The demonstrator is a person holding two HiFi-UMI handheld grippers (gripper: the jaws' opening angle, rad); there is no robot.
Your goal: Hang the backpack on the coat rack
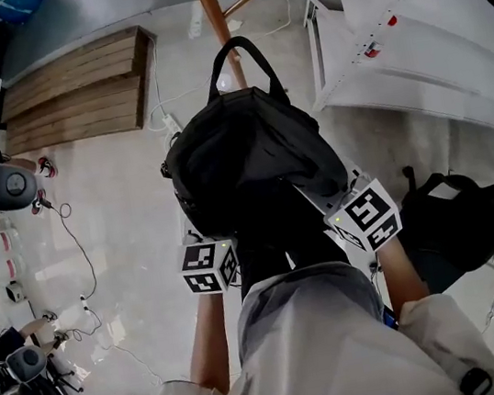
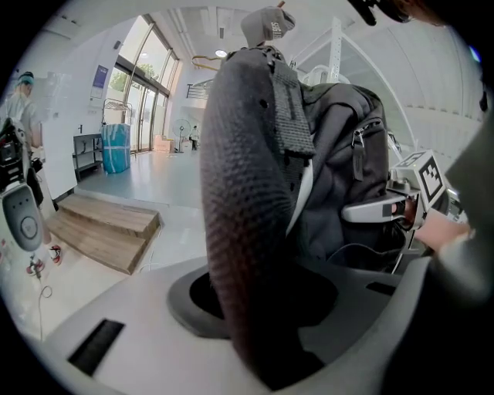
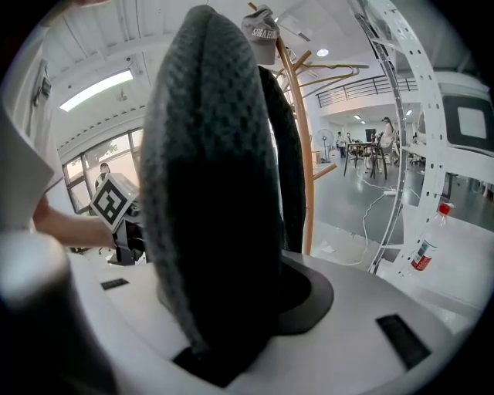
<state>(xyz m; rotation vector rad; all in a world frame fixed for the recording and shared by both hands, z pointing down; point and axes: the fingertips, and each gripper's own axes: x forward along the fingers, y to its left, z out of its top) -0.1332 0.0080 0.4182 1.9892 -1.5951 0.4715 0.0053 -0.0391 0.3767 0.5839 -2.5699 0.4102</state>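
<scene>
Left gripper (image 1: 209,265) and right gripper (image 1: 363,216), each clamped on a strap (image 2: 239,216), hold the backpack (image 1: 250,159) before the rack (image 1: 209,7), its handle (image 1: 241,53) seemingly not yet hooked on a peg (image 1: 240,3).

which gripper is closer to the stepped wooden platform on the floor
Left. The left gripper is on the side of the black backpack facing the stepped wooden platform; the right gripper is on the far side.
</scene>
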